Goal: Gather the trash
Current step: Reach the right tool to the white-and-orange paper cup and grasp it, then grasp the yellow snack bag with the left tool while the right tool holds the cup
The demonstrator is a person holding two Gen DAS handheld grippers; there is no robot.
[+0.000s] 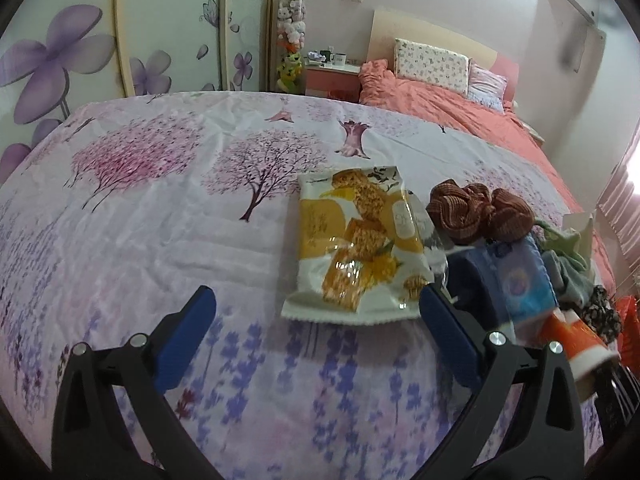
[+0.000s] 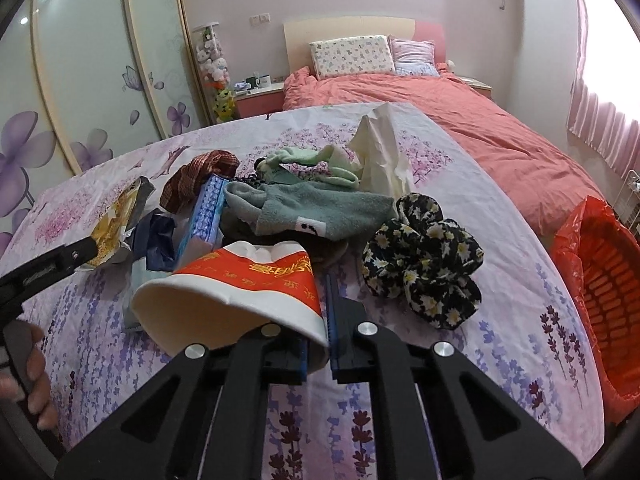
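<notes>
- My right gripper is clamped on the rim wall of the red-and-white paper cup; its blue pads are nearly together with the cup's edge pinched between them.
- The cup lies on its side, mouth toward my right wrist camera, at about 10 o'clock from the right fingertips.
- My left gripper stands wide, with nothing between its blue pads.
- The yellow snack wrapper lies flat on the flowered sheet, at roughly 1 o'clock from the midpoint of the left tongs; its lower right corner is just beside the right-hand blue pad, and I cannot tell whether they touch.
- At 3 o'clock from the wrapper sits the brown striped scrunchie, with the blue tissue pack just below it.
- In the right wrist view the grey-green sock sits at 12 o'clock from the cup, and the black daisy-print scrunchie at 3 o'clock from it.
- A pale green cloth and a crumpled white tissue lie beyond the sock, toward 12 and 1 o'clock.
- The orange basket with its red bag liner stands off the sheet's edge at 3 o'clock in the right wrist view.
- A hand grips the left tool's handle at 8 o'clock in that same view.
</notes>
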